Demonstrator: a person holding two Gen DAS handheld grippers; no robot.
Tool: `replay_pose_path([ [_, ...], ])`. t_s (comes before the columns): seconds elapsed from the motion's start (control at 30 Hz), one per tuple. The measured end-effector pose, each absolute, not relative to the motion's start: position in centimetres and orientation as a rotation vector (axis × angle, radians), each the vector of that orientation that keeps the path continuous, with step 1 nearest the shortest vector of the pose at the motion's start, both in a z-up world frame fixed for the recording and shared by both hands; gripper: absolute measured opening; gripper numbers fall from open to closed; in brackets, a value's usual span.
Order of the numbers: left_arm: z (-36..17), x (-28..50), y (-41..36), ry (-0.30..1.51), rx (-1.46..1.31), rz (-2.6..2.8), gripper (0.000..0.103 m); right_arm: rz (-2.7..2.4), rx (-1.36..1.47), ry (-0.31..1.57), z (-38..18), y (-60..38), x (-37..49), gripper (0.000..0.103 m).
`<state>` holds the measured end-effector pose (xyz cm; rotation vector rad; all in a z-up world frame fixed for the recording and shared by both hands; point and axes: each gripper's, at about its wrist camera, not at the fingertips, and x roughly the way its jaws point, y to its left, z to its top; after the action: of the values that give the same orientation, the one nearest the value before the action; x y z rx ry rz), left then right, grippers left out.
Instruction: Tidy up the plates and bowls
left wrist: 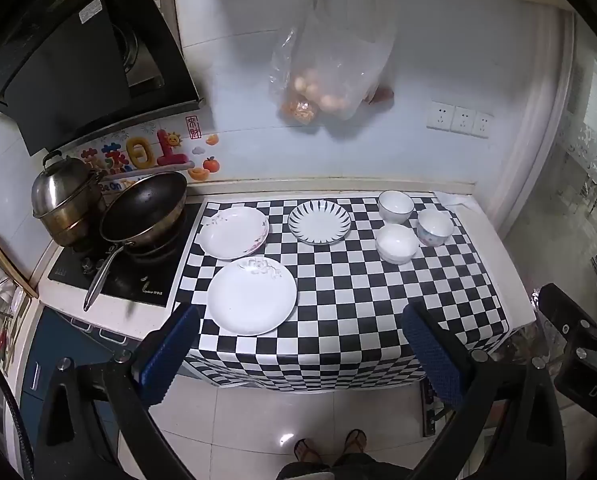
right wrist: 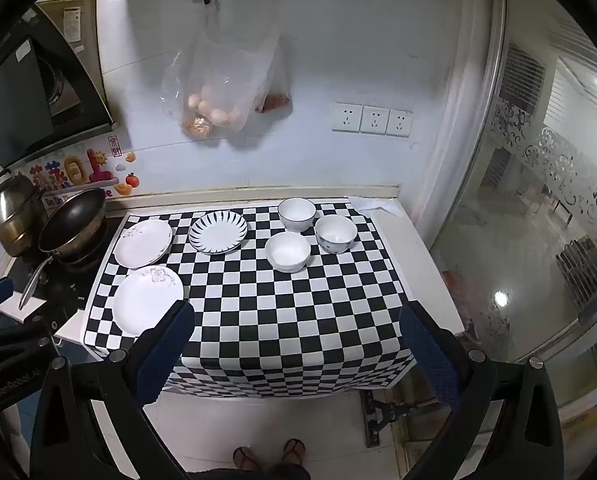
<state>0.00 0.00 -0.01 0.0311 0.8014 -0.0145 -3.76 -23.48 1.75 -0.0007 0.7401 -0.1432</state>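
both tongs (left wrist: 302, 344) (right wrist: 298, 344) gape above the counter edge, plates (left wrist: 252, 295) beyond.

White wall (right wrist: 338, 60), tiled floor (right wrist: 258, 420) — seemingly glossy

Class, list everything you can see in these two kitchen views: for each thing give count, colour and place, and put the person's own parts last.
Plates: 3, white, one with dark rim stripes, left half of the cloth.
Bowls: 3, white, right rear of the cloth.
Cloth: 1, black and white checks, over the counter.
Wok: 1, dark, on the stove at left.
Steamer pot: 1, steel, behind the wok.
Hood: 1, black, above the stove.
Bags: clear, hung on the wall rail, holding eggs.
Sockets: 3, white, wall at right.
Feet: 2, in sandals, on the floor.
Left gripper: blue pads, open.
Right gripper: blue pads, open.
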Motion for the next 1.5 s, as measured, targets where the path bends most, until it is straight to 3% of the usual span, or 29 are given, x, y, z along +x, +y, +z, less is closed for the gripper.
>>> replay_pose_path([
  [1.5,0.8,-0.4,-0.9,0.796,0.031,-0.021,0.103,-0.165,-0.001,0.73,2.3,-23.9,-4.5,0.103],
])
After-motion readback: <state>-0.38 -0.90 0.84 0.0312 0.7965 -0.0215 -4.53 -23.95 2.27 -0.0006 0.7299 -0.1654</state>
